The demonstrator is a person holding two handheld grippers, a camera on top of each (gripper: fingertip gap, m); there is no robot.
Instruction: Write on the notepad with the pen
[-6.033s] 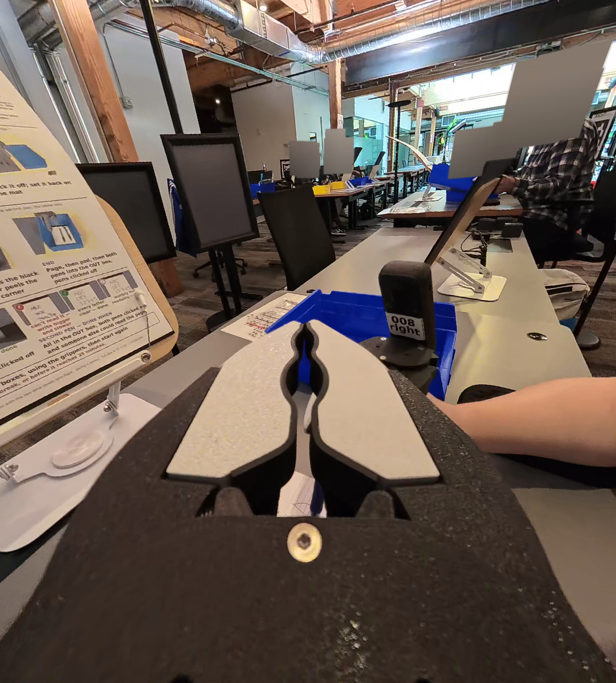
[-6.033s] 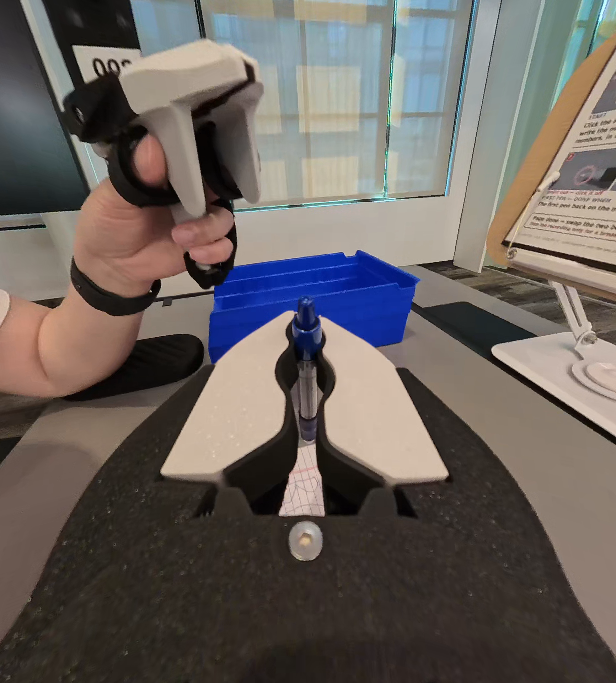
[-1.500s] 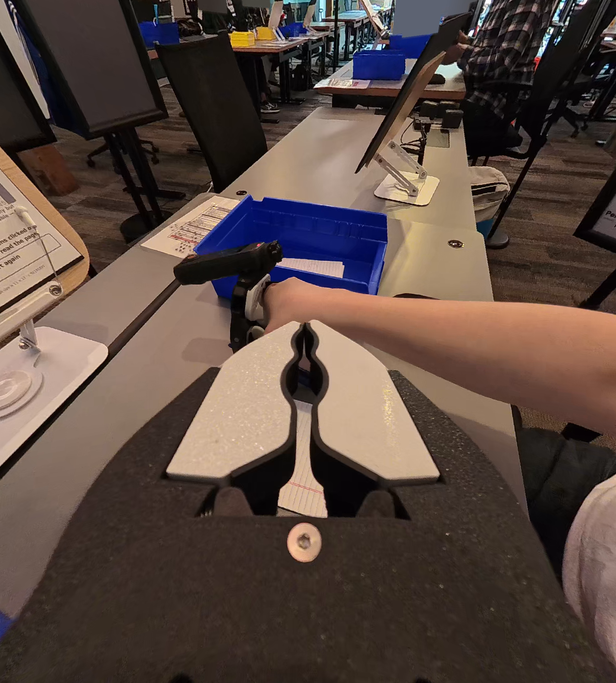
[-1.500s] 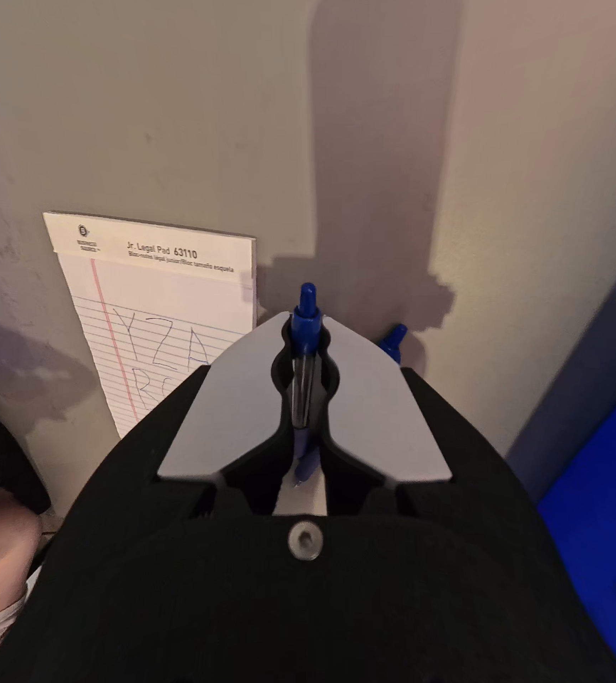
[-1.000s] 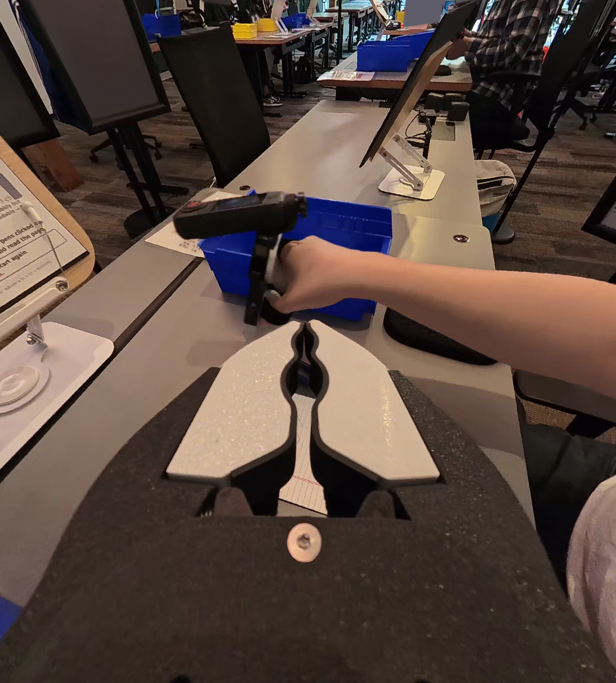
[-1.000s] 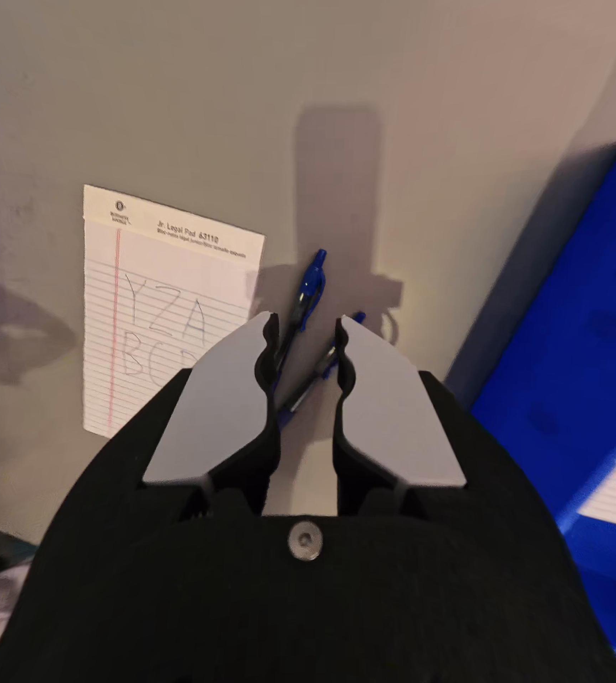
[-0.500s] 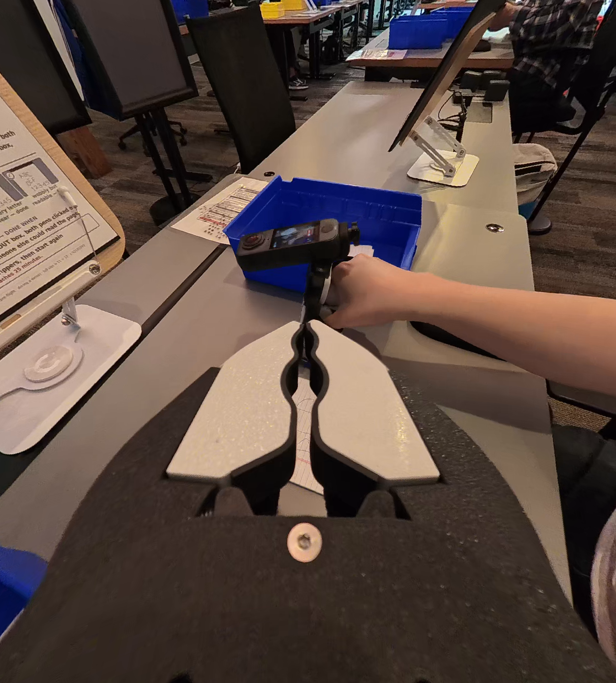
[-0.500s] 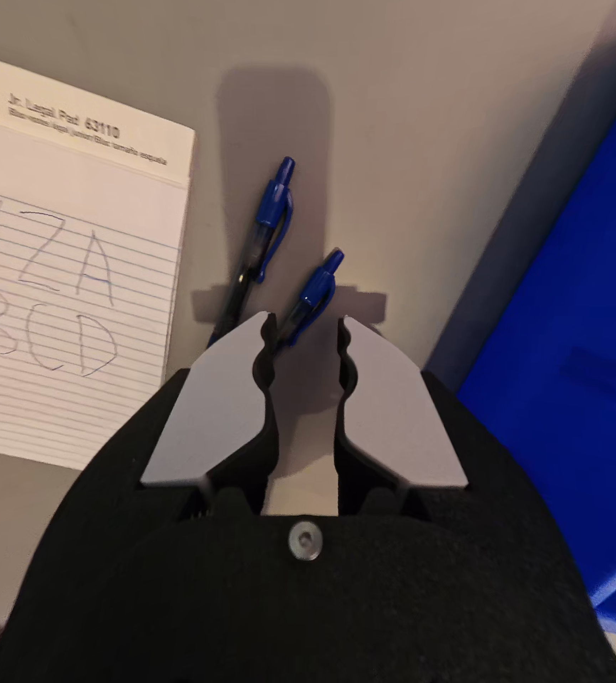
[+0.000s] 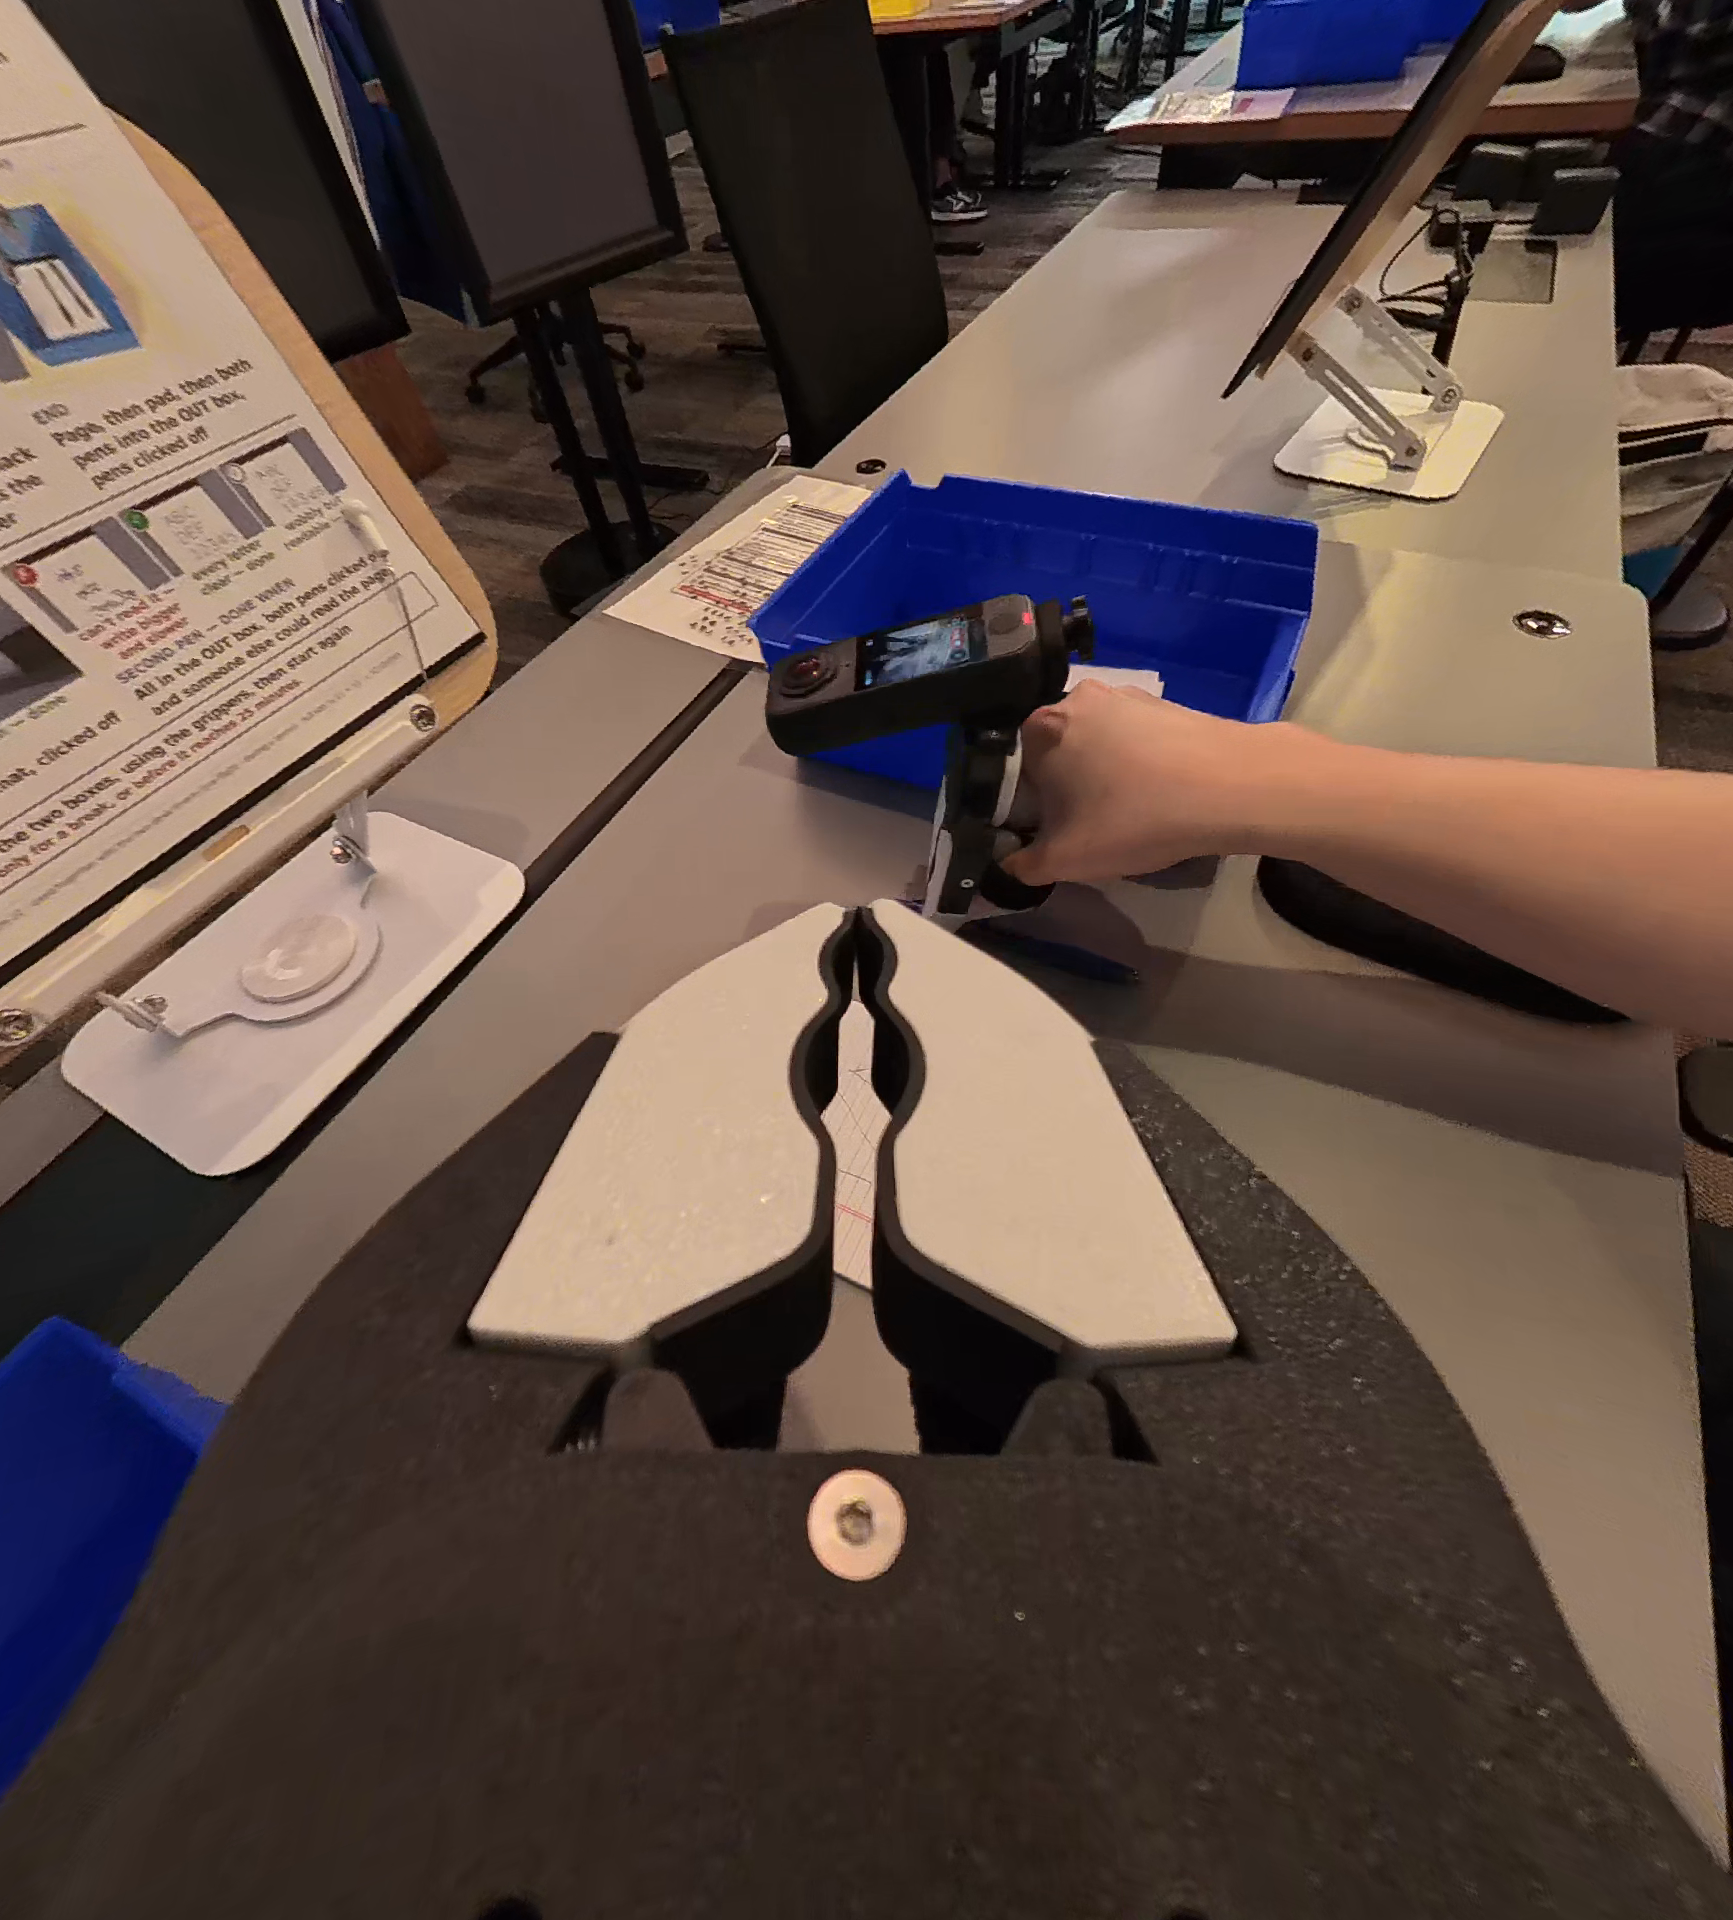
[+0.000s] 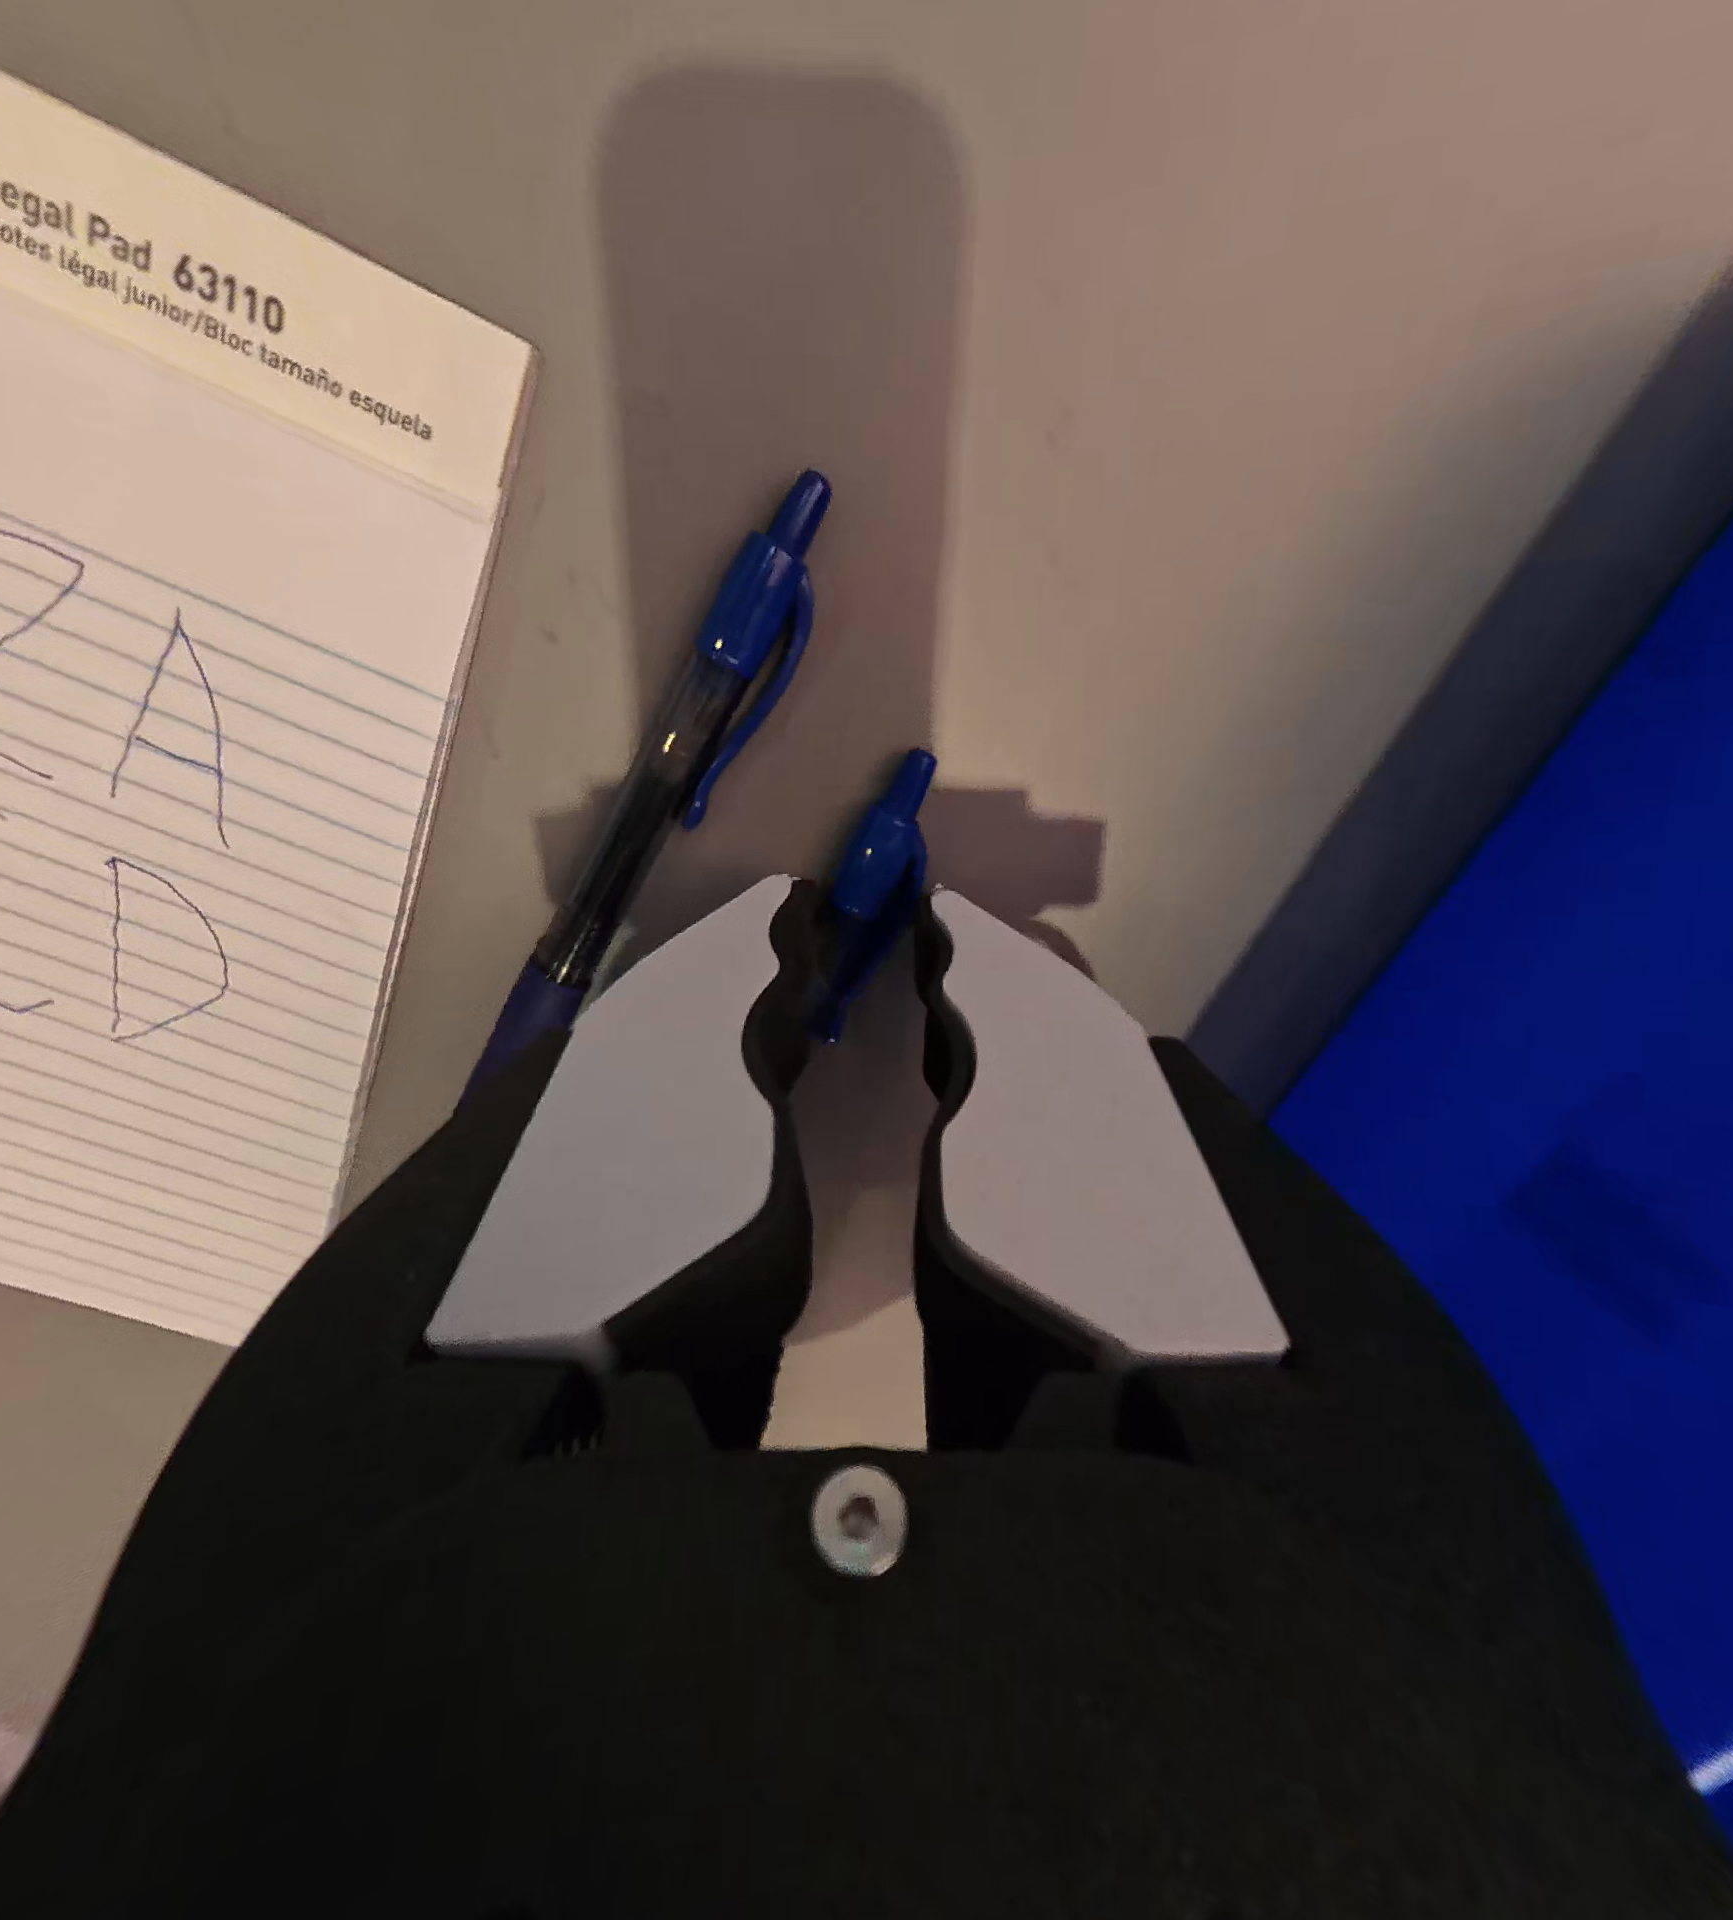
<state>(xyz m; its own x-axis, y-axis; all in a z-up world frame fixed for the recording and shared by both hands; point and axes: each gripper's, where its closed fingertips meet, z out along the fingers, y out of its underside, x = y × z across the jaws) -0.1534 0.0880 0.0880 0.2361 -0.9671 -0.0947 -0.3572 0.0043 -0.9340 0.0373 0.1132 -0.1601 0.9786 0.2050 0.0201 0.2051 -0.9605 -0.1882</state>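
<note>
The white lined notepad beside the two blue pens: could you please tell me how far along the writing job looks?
Done: the white lined notepad already carries blue handwritten letters. In hand: the right gripper is open, straddling the nearer blue click pen; the other blue pen lies on the grey table. The left gripper is shut, empty. Left: gripping and further writing.

Blue bin [image 10: 1568, 1039] blocks right; notepad [image 10: 166, 831] left.

The left hand-held gripper [image 9: 857, 920] hovers with its jaws closed over the lined notepad [image 9: 854, 1164] on the grey bench [image 9: 1361, 1122]. Beyond, a hand [image 9: 1101, 790] holds the right hand-held gripper [image 9: 955, 883] before a blue bin [image 9: 1049, 582].
</note>
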